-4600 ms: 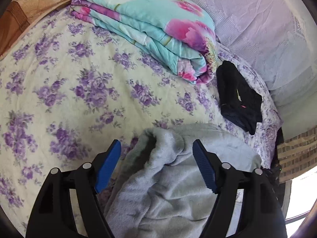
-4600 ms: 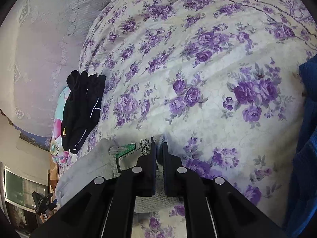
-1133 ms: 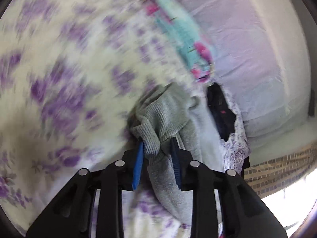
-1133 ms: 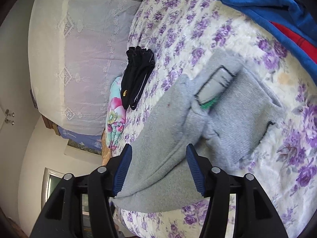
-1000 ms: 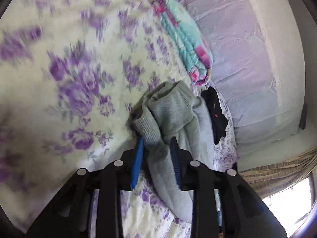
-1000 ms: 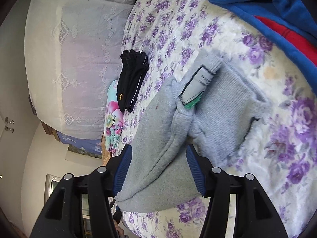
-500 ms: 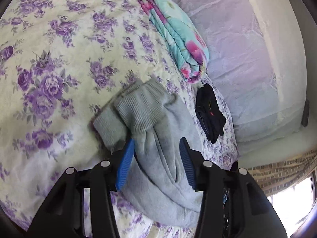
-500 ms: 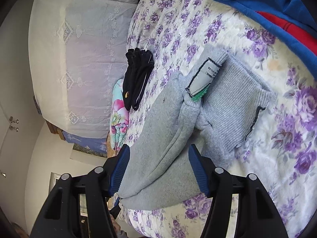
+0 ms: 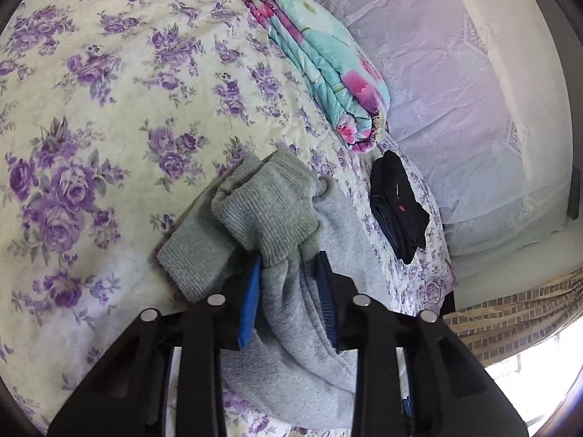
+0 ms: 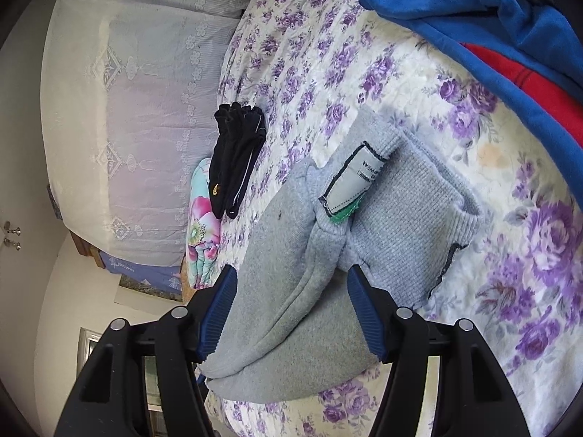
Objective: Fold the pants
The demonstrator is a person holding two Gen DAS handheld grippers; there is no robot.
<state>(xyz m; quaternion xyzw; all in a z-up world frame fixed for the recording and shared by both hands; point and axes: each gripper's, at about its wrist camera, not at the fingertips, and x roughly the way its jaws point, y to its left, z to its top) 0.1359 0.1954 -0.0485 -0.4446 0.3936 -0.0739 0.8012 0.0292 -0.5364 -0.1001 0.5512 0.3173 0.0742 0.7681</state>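
Closing, the left gripper [image 9: 288,284] pinches a bunched fold of the grey pants [image 9: 269,211] on the floral bedspread [image 9: 91,116]. Jaws wide, the right gripper [image 10: 291,309] straddles the pants without pressing. Their sewn label [image 10: 353,182] bears print too small to read.

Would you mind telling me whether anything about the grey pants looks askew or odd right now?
Yes: the grey pants lie bunched, their ribbed waistband twisted, and a sewn-in label flipped outward.

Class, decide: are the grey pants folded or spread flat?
Folded, untidily: the pants are doubled over, ribbed waistband bunched on top, label showing.
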